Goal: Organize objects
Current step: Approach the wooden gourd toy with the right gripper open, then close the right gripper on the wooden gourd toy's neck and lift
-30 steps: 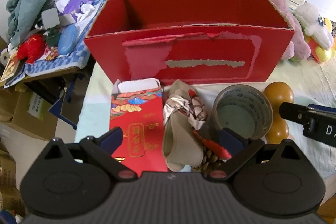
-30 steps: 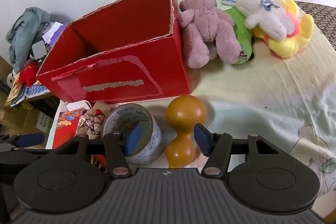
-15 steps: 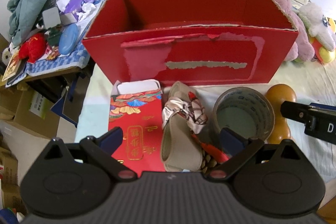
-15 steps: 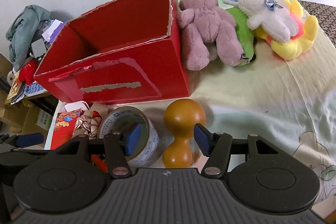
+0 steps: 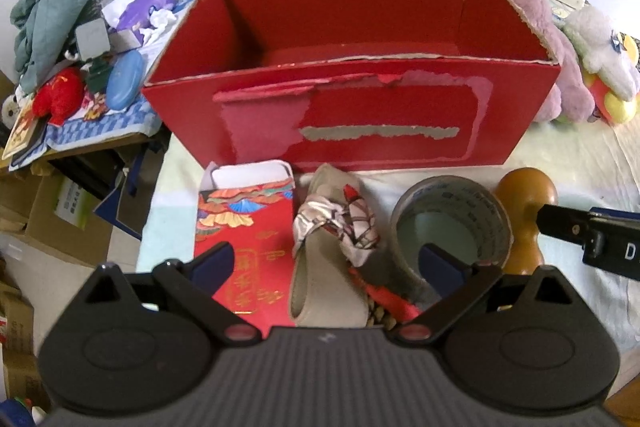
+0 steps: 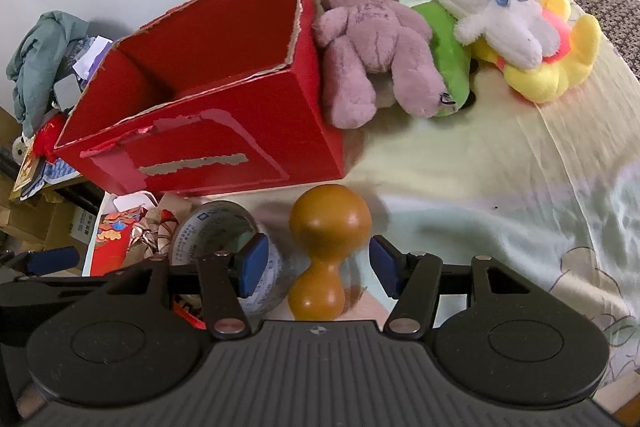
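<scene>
Before the red box (image 5: 352, 115): right tongs (image 6: 316, 263) spread either side of wooden dumbbell (image 6: 326, 247), untouched. Left tongs (image 5: 326, 263) spread wide above beige shoe (image 5: 328, 267), pinching nothing.

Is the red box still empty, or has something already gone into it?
Seemingly empty. The red box shows only bare red walls and floor in both wrist views, though its front wall hides the nearest strip of floor.

- The left hand-held gripper (image 5: 326, 261) hangs with its jaws spread wide, nothing pinched between them.
- Under it lie a red envelope (image 5: 248, 243), a beige shoe (image 5: 326, 279) with a knotted scarf (image 5: 340, 223), and a tape roll (image 5: 452, 223).
- An empty red box (image 5: 348, 115) stands just behind them.
- A wooden dumbbell (image 5: 524, 211) sits beside the tape roll.
</scene>
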The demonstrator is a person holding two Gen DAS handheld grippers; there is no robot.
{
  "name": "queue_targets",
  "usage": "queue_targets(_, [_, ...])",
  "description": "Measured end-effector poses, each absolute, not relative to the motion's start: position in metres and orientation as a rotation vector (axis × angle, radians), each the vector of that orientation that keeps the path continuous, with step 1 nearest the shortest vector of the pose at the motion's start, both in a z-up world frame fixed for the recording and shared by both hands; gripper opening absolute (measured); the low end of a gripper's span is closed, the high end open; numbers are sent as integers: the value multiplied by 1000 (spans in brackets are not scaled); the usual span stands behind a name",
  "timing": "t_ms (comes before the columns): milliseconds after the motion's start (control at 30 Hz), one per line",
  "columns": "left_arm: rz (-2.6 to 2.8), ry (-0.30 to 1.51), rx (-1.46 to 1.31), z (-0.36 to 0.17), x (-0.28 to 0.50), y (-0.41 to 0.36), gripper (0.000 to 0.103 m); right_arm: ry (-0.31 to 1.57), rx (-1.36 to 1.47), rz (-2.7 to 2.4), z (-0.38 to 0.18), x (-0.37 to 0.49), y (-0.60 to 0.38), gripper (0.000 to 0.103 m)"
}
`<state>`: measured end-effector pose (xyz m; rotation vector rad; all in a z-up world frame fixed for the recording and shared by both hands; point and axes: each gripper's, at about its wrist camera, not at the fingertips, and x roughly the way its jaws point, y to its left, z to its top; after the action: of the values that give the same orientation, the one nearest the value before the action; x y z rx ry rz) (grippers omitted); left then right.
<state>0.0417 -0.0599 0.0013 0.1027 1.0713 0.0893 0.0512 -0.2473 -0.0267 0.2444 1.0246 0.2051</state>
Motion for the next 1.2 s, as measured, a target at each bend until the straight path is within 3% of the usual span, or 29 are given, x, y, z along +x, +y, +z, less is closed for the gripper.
queue_targets(667, [9,1038,67,22,23,-76,96,1175,306,365,-61,77,-271,52])
queue_targets(1133, [-183,1064,68,16,6,-113,90,1182,301,433,-82,99,-265,48])
queue_targets(1200, [-223,1070,71,15,9,-122,86,1185,298,438,-81,99,-269,46])
